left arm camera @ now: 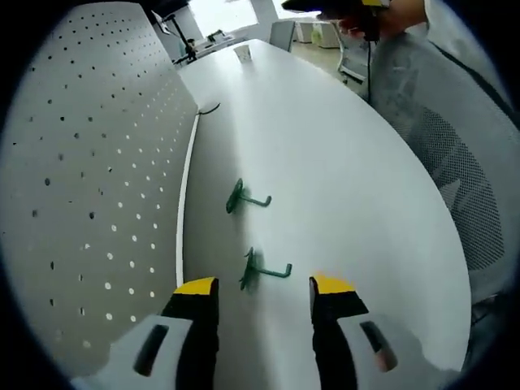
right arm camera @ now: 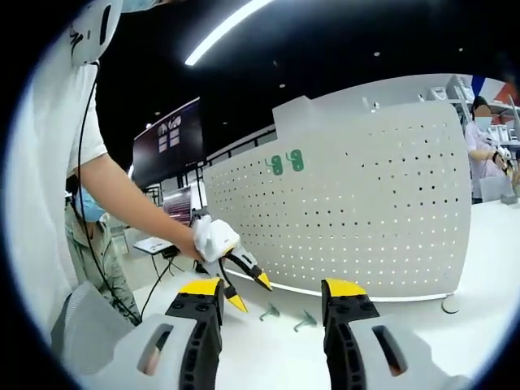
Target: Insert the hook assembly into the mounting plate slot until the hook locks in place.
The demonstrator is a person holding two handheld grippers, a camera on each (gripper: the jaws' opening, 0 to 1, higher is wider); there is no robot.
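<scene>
2 green hooks lie loose on the white table point(left arm camera: 341, 187), near hook point(left arm camera: 258, 270) just ahead of the left gripper point(left arm camera: 264, 286), far hook point(left arm camera: 241, 197) beyond it, both beside the foot of the upright white pegboard point(left arm camera: 89, 179). Left gripper jaws spread, pinching nothing. Right gripper point(right arm camera: 272, 289) raised, jaws spread and empty, facing the pegboard, where 2 green hooks point(right arm camera: 286, 162) hang near the top
</scene>
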